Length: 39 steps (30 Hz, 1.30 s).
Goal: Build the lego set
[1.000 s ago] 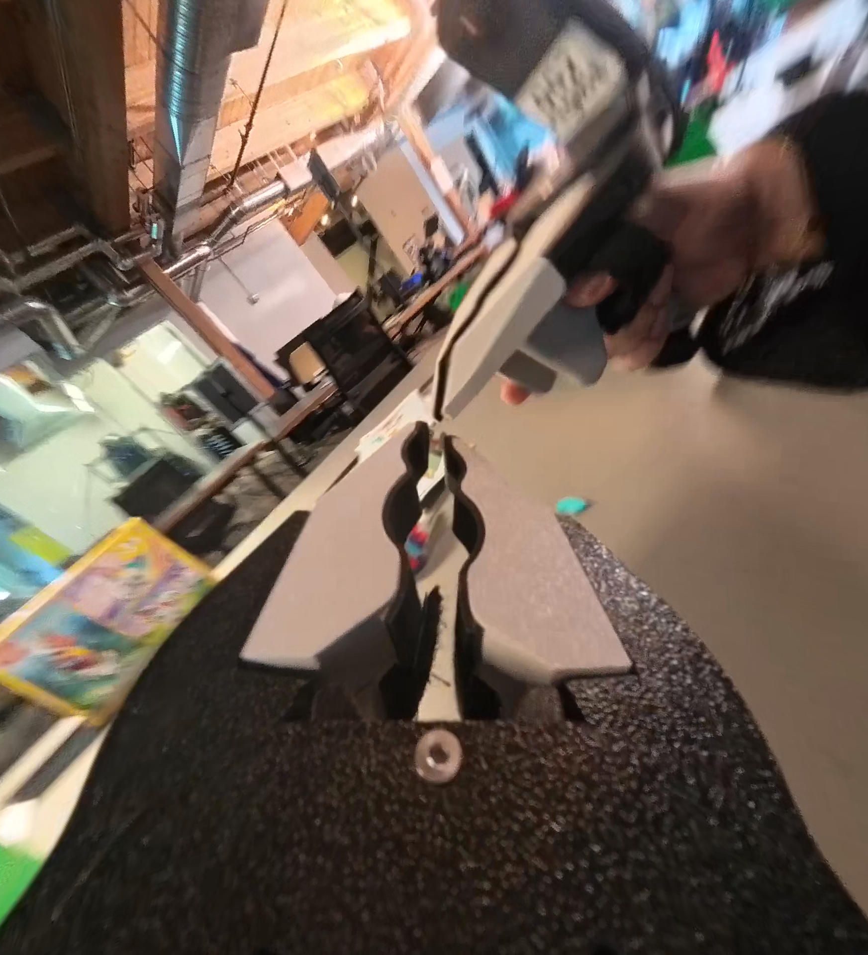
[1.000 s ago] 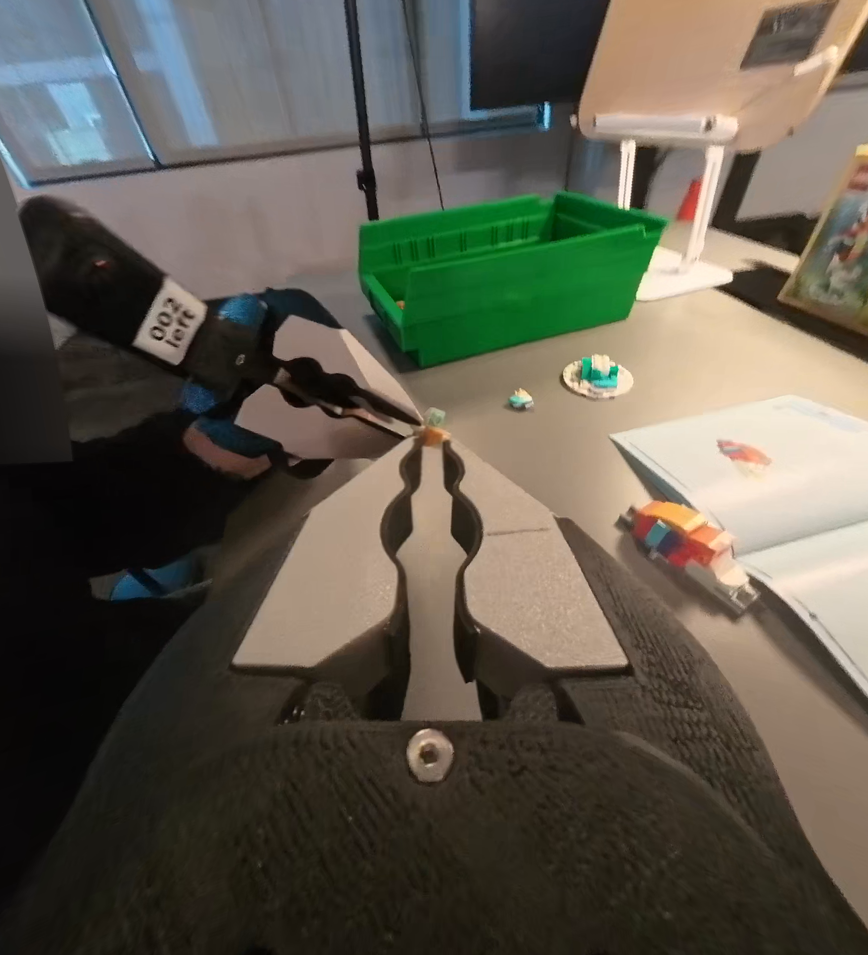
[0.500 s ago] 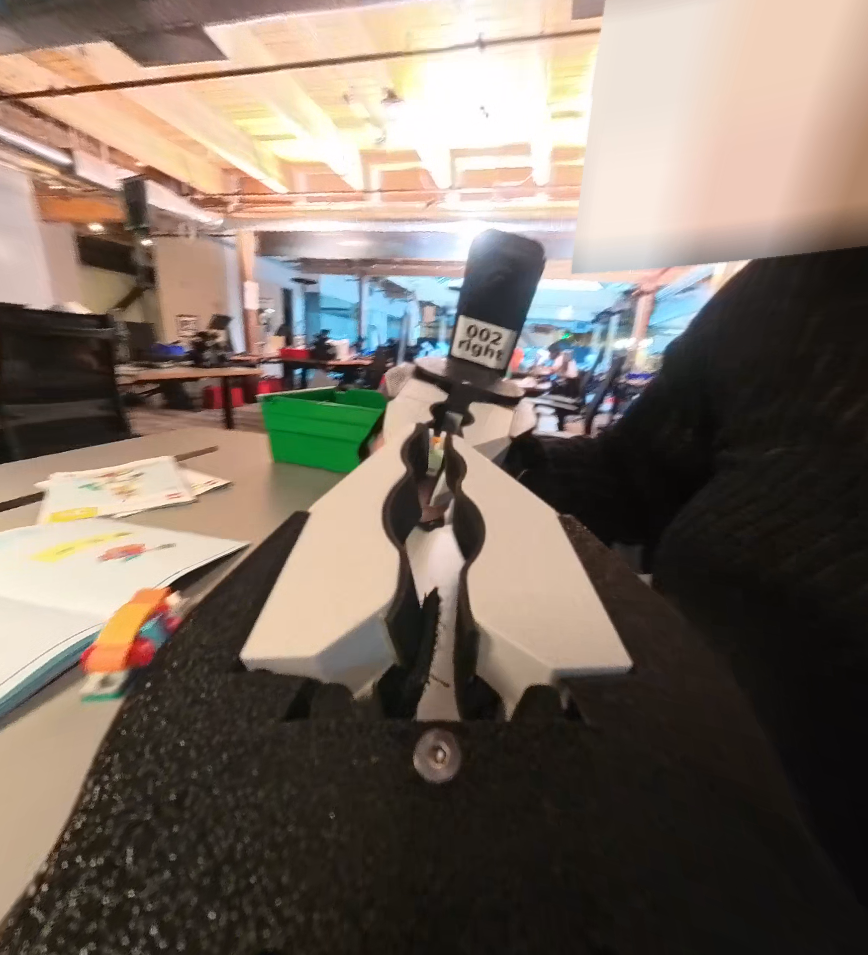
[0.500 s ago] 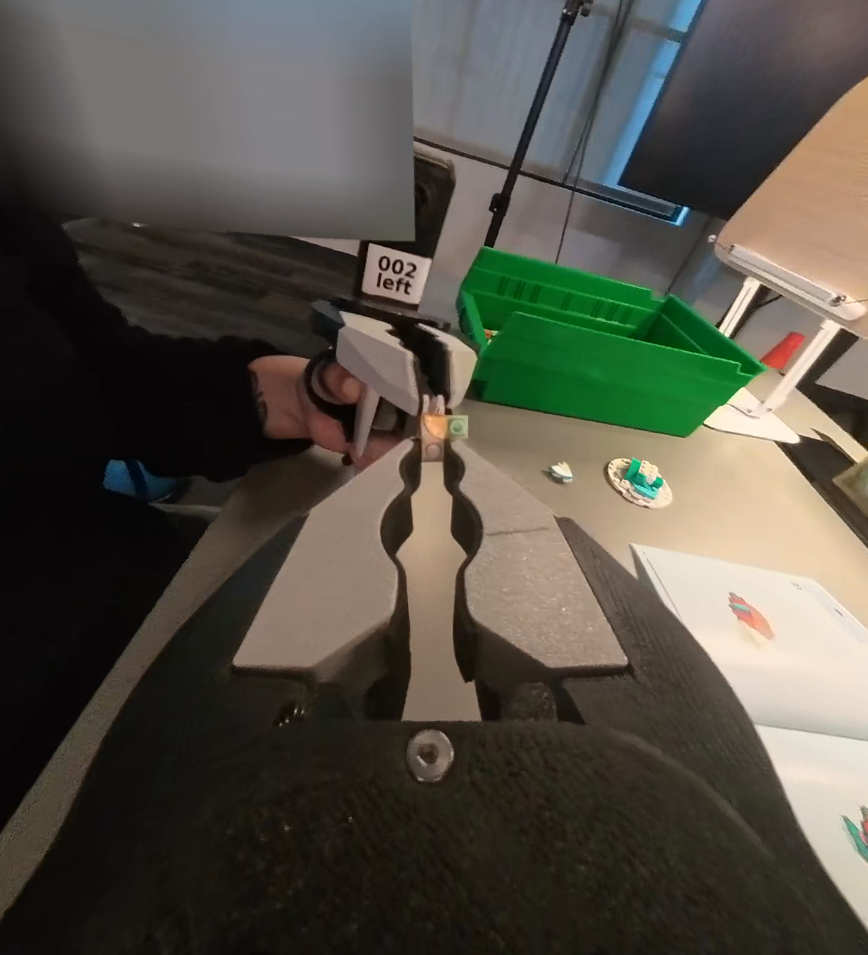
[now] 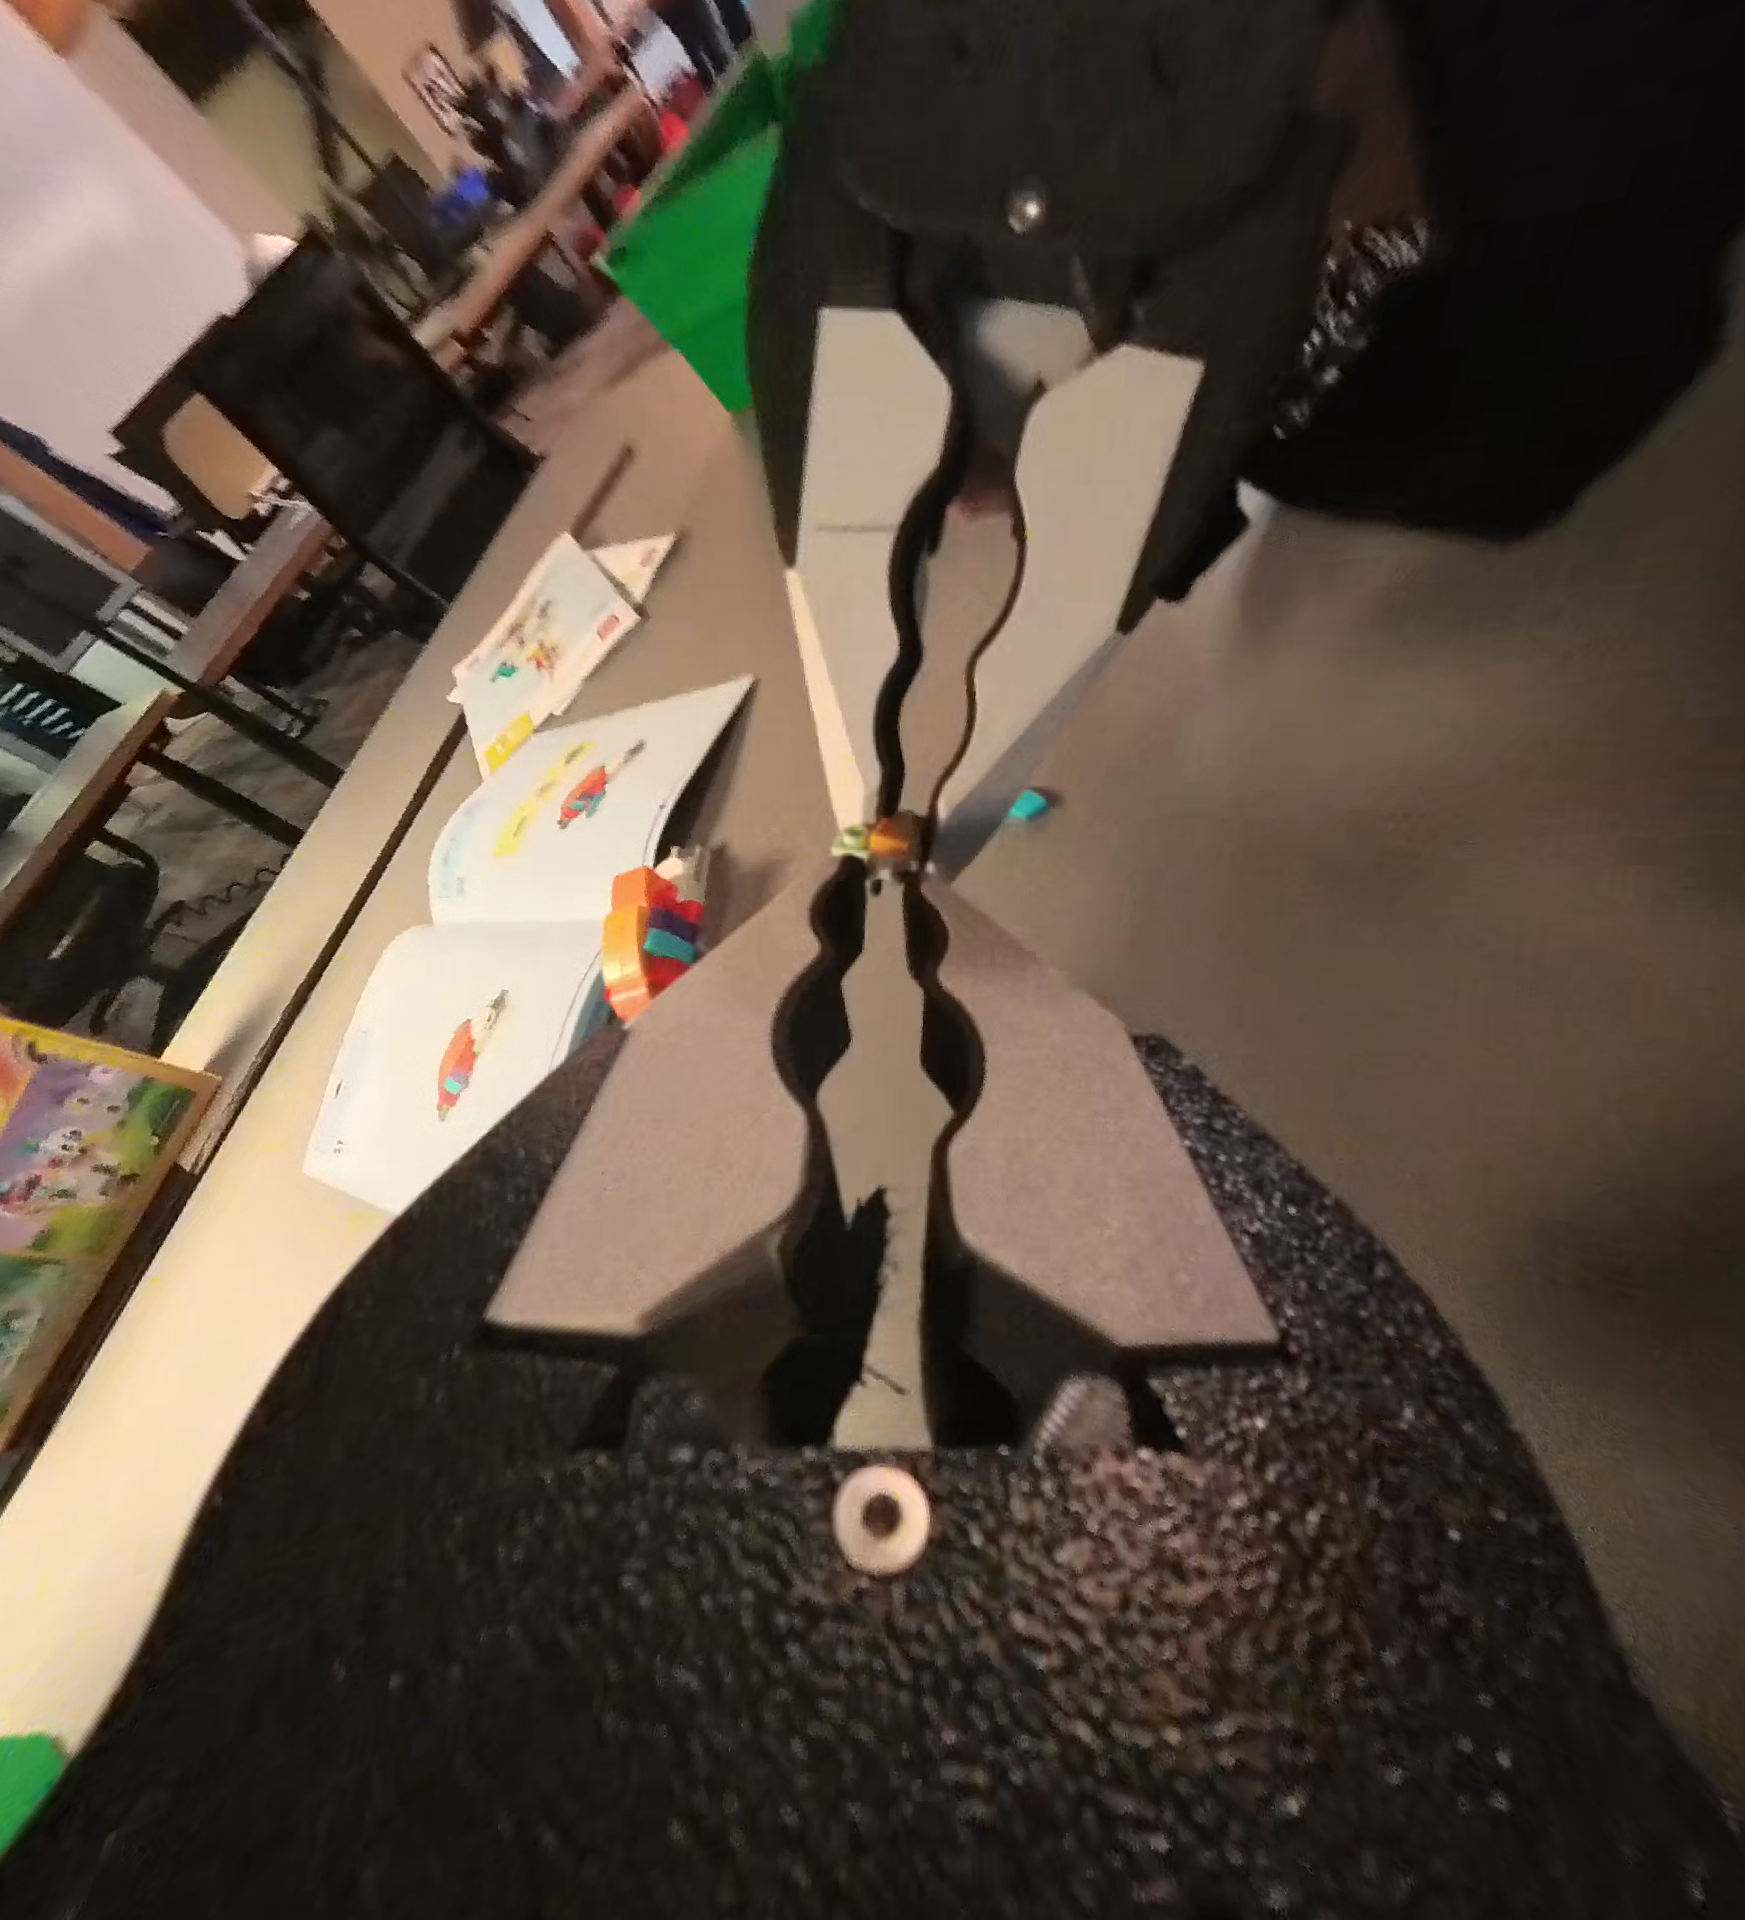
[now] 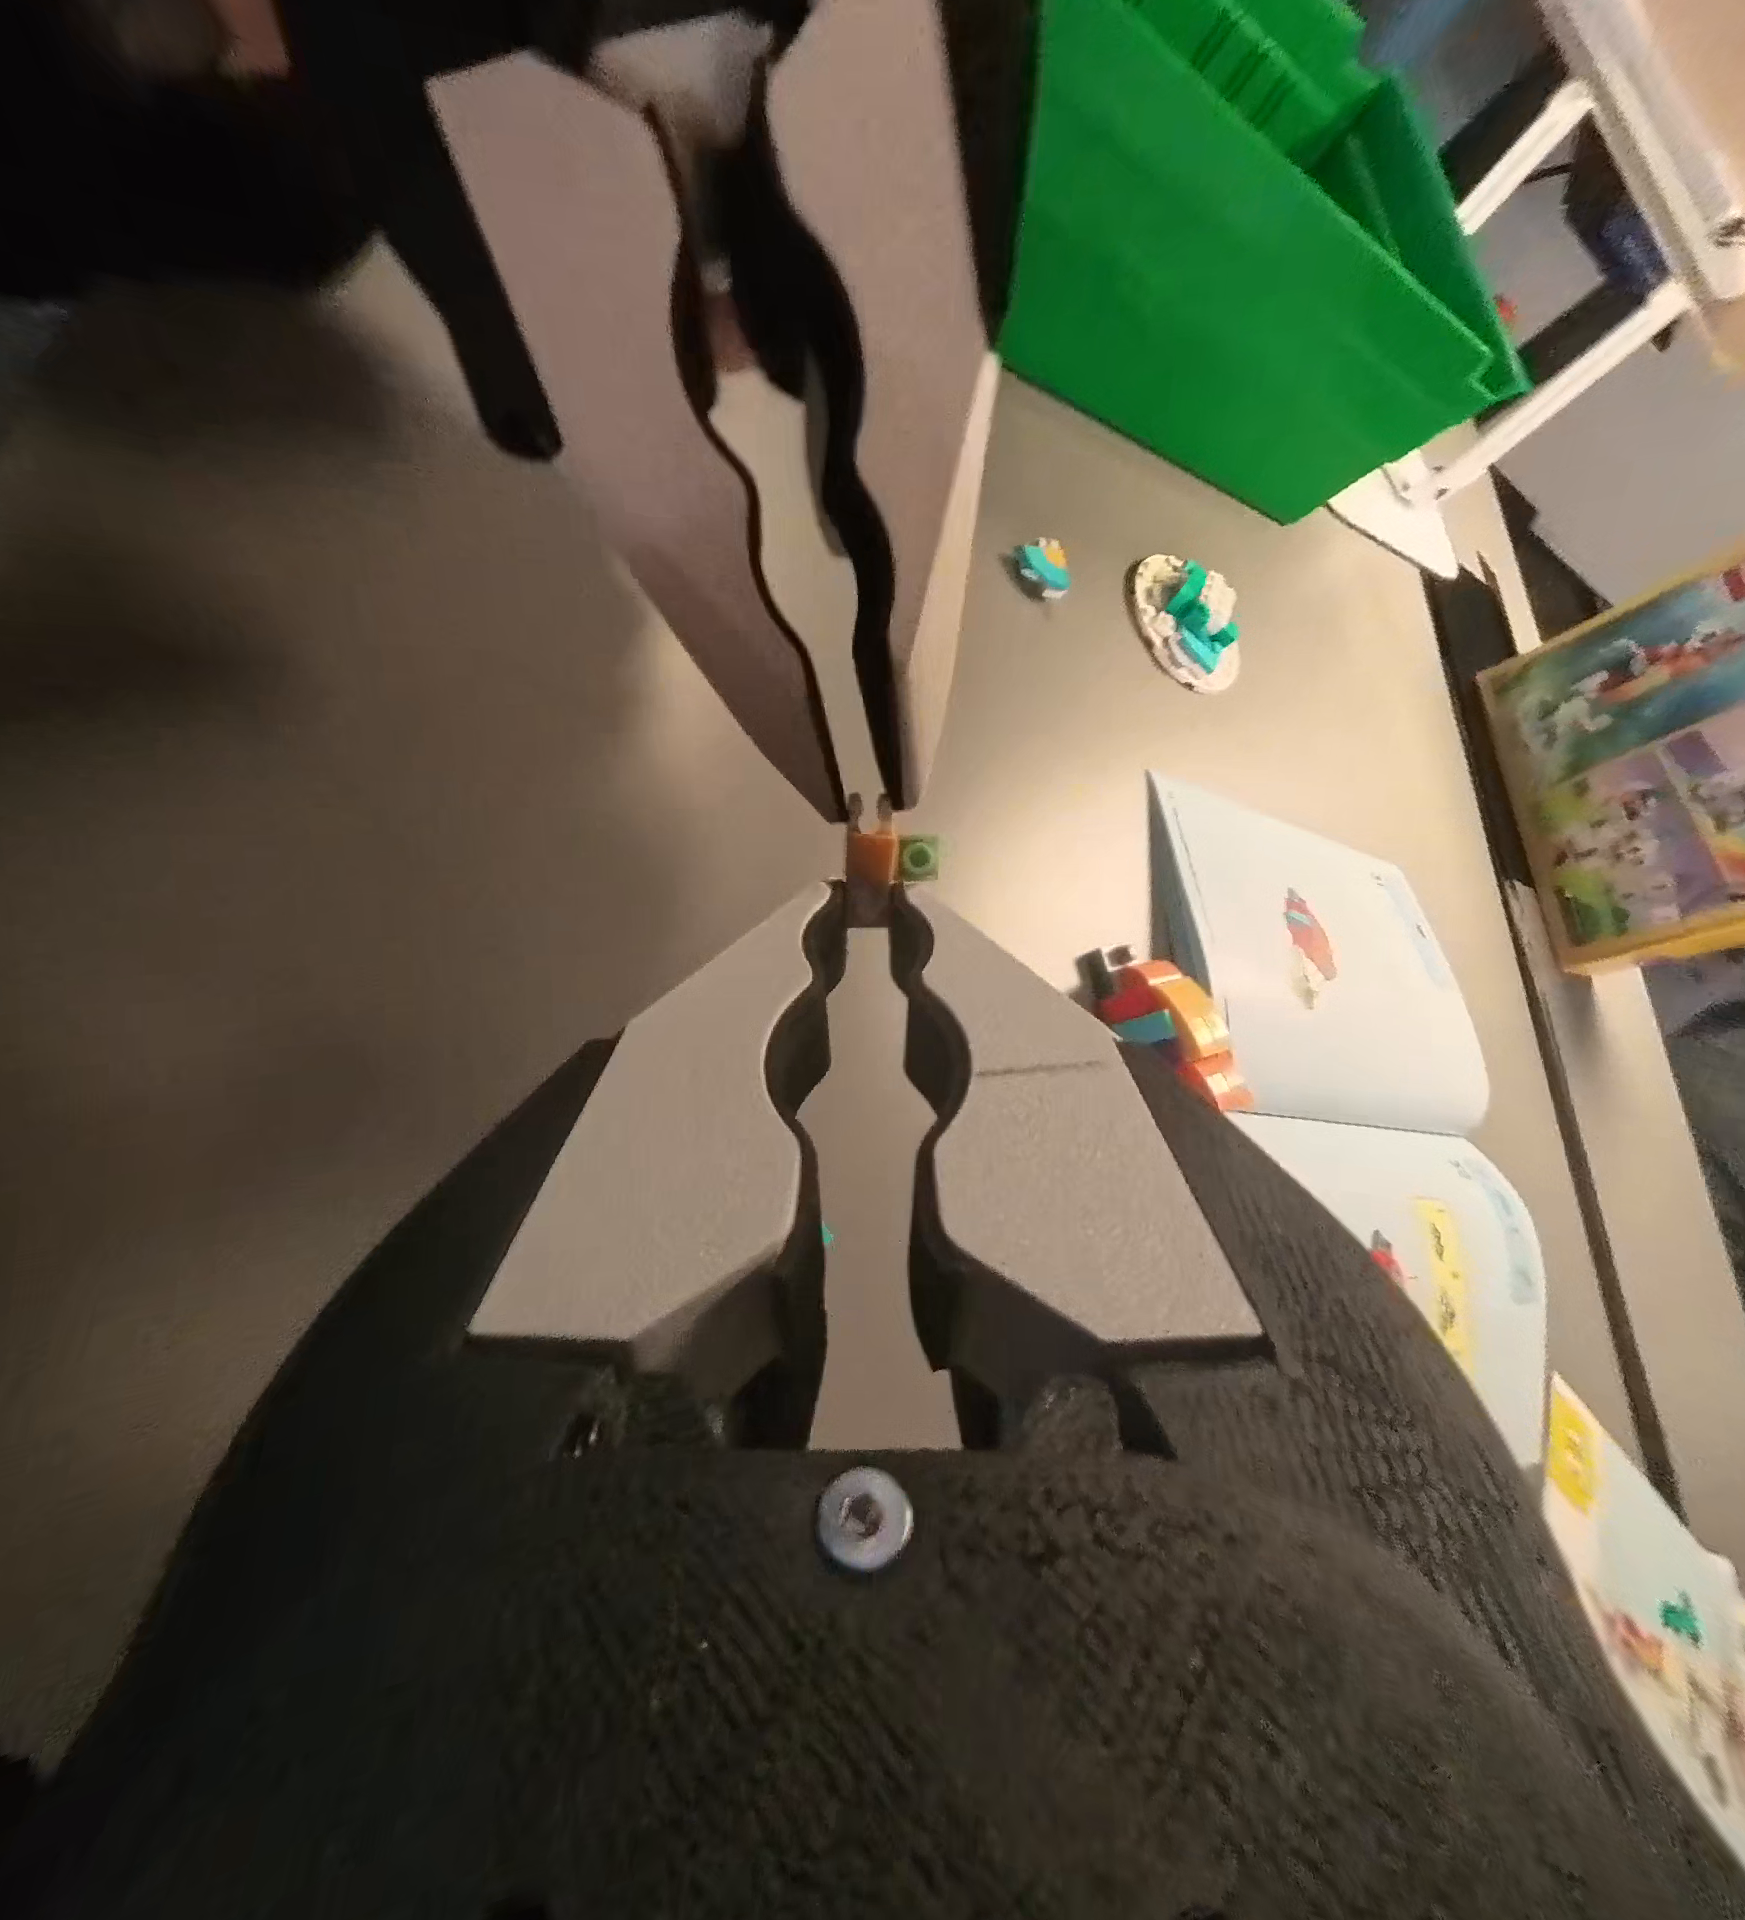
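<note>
A tiny assembly hangs above the grey table [image 6: 224, 935]. It is an orange piece [image 6: 869, 876] with a green stud piece [image 6: 920, 858] at its side and small grey prongs on top. My right gripper [image 6: 868, 914] is shut on the orange piece's lower end. My left gripper [image 6: 863, 821] comes from above, tip to tip with it, shut on the grey prongs. In the left wrist view my left gripper [image 5: 883, 883] meets the right gripper [image 5: 899, 821] at the orange piece [image 5: 894, 836].
A partly built orange, red and teal model [image 6: 1169, 1018] lies by the open instruction booklet [image 6: 1304, 935]. A green bin [image 6: 1211, 260], a white round plate with teal bricks [image 6: 1185, 618], a small teal piece [image 6: 1039, 566] and the set's box [image 6: 1678, 748] stand farther off. Only a small space, under 4 cm, lies between the two pairs of fingers.
Both grippers have swung round and tilted down toward the table, still joined at the tips on the small assembly. They now face each other in one straight line.
</note>
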Motion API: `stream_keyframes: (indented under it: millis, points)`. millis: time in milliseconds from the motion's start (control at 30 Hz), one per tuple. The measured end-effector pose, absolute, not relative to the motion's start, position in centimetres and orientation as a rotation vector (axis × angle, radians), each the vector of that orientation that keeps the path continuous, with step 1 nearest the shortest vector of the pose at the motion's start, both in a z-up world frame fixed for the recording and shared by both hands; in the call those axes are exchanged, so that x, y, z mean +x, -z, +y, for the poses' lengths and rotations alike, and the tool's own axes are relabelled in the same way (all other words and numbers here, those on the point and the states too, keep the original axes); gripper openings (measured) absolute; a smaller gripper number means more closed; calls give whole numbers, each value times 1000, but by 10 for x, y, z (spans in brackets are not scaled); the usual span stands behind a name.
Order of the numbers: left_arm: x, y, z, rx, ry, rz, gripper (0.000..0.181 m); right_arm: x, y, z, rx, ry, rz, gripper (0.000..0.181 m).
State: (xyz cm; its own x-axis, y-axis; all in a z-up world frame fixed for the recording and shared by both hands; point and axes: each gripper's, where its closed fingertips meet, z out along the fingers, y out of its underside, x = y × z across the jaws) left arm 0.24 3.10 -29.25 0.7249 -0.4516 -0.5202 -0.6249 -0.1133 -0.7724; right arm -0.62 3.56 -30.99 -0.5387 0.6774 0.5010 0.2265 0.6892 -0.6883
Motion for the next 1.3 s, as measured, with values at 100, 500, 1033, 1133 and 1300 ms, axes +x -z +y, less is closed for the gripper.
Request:
stream_keyframes:
  millis: [100, 500, 1033, 1133, 1300]
  points:
    - [5, 300, 30, -1790, -179, 924, 7, -3, 315, 33, -657, -699, -2165, 6]
    - [-25, 303, 58, -1840, 35, 794, 3, -22, 303, 64, -865, -1031, -1982, 33]
    - [-15, 359, 37, -2083, 768, 1037, 3, -16, 336, 40, -635, -1232, -2469, 10]
    - [-12, 359, 35, -2097, 860, 1050, 3, -17, 344, 38, -638, -1185, -2534, 9]
    - [-10, 360, 33, -2112, 945, 1076, 3, -12, 353, 31, -633, -1160, -2626, 7]
